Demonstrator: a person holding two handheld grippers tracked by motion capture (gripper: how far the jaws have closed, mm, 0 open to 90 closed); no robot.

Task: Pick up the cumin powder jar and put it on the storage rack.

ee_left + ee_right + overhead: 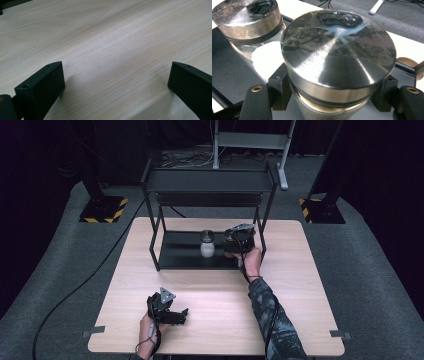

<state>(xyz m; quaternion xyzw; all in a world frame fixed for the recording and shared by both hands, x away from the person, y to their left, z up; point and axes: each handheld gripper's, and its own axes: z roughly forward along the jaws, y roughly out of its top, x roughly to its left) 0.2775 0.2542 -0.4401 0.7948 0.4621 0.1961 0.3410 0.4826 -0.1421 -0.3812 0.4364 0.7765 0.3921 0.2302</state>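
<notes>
A jar of white powder (207,243) is standing on the black shelf rack's (170,255) bottom tray, the rack sitting toward the far edge of the wooden table (220,305). Yellow-striped base plates (102,210) are lying on the grey floor beyond the rack.

Loads of open tabletop (215,295) across the lower half of the frame, nothing on it but the left tool (167,312) at lower left, jaws wide apart over bare wood. Tight spot is the black rack (210,187) in the upper middle: its top shelf hangs low over the bottom tray, posts fence the corners. Under it the white-filled jar (207,243) sits just beside the jar (337,62) clamped in the right tool (240,242), only a thin gap between.
</notes>
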